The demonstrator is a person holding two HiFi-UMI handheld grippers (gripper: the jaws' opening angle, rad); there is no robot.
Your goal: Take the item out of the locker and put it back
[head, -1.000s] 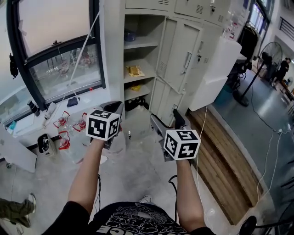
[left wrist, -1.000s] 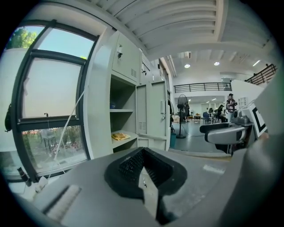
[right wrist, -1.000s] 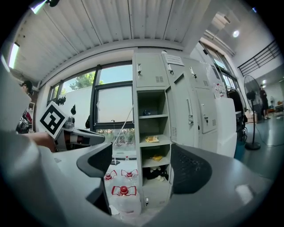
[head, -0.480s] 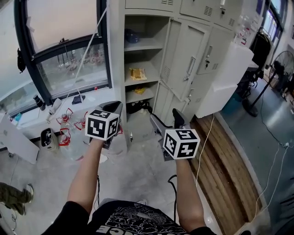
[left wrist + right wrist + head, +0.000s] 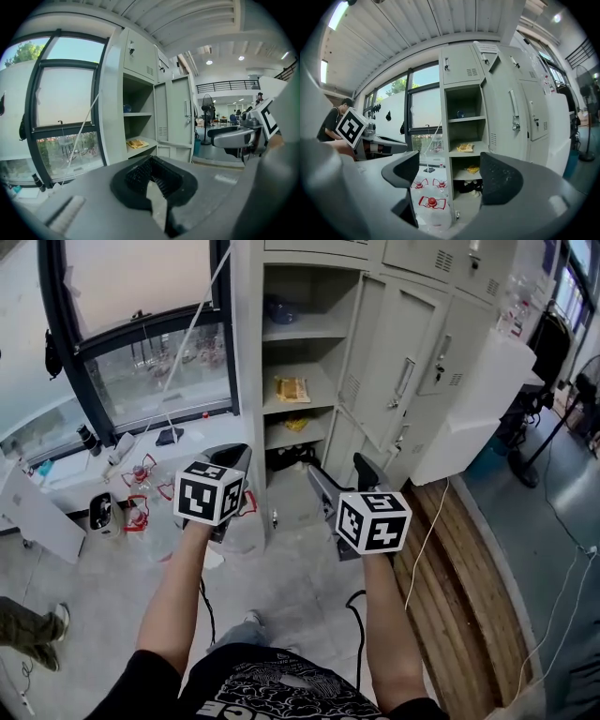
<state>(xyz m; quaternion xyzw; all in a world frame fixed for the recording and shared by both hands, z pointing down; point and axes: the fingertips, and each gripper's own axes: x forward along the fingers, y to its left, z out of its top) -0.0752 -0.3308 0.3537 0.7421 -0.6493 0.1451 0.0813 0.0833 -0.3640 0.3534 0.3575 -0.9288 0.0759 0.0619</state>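
The open locker (image 5: pixel 249 381) sits nearer and more central than a second ago; both grippers keep their places before it. The left gripper (image 5: pixel 232 456) has its jaws closed together on nothing. The right gripper (image 5: pixel 337 472) gapes wide and is empty. One yellow packet (image 5: pixel 292 388) lies on the middle shelf, with one blue item (image 5: pixel 279 308) on the shelf above and one yellow item (image 5: pixel 296 424) on the shelf below.
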